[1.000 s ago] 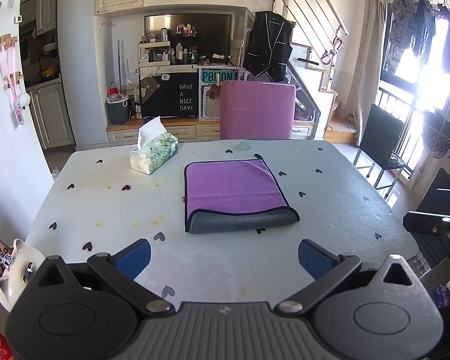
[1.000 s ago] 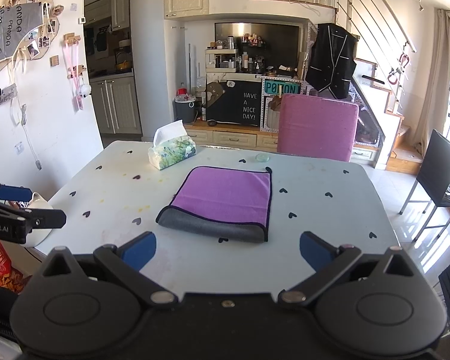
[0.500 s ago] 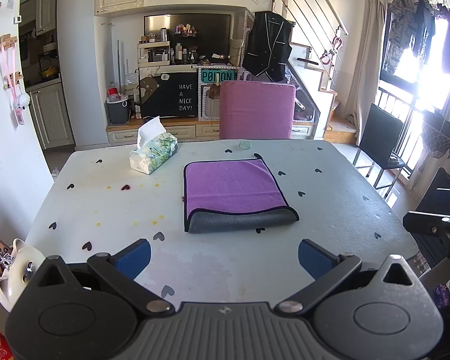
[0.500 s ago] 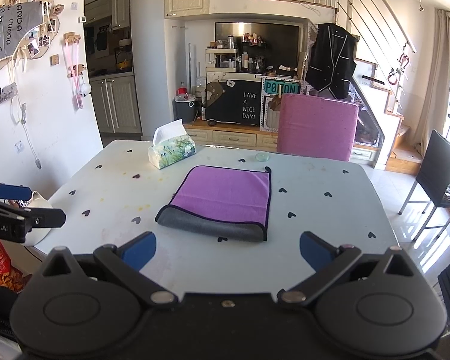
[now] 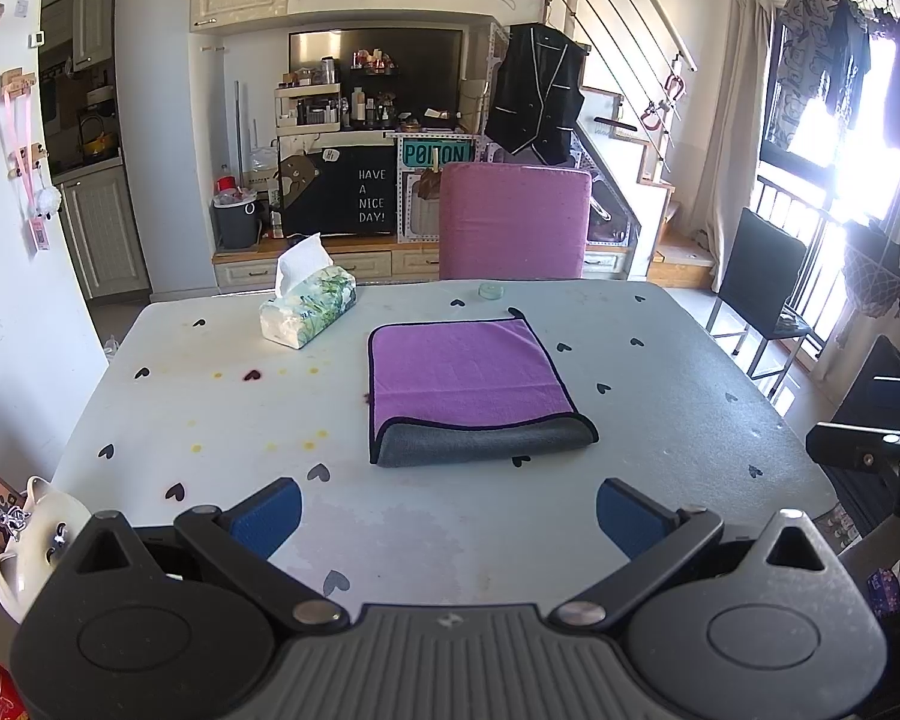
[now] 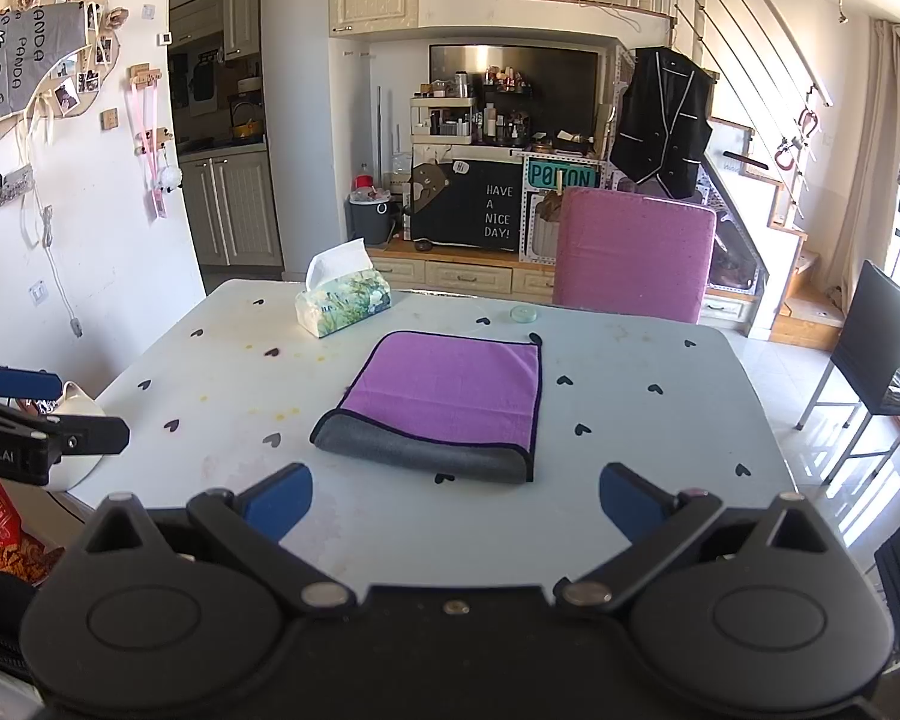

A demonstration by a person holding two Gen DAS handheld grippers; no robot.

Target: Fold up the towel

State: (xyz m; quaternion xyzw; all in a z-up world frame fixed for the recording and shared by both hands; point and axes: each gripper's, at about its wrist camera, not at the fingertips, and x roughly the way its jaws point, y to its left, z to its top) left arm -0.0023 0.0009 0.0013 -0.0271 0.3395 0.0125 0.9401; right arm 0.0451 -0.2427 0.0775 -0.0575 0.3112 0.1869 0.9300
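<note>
A purple towel [image 5: 465, 375] with a grey underside lies folded flat on the white table [image 5: 210, 420], its grey fold edge toward me. It also shows in the right wrist view [image 6: 450, 390]. My left gripper [image 5: 447, 516] is open and empty, held back over the table's near edge, apart from the towel. My right gripper [image 6: 453, 504] is open and empty, also back from the towel. The right gripper shows at the right edge of the left wrist view [image 5: 870, 456], and the left gripper shows at the left edge of the right wrist view [image 6: 36, 432].
A tissue box [image 5: 307, 306] stands at the far left of the table, and a small round lid [image 5: 489, 290] lies near the far edge. A pink chair [image 5: 513, 222] stands behind the table. A black chair [image 5: 762, 300] stands at the right. A white bowl [image 5: 36, 534] sits at the near left.
</note>
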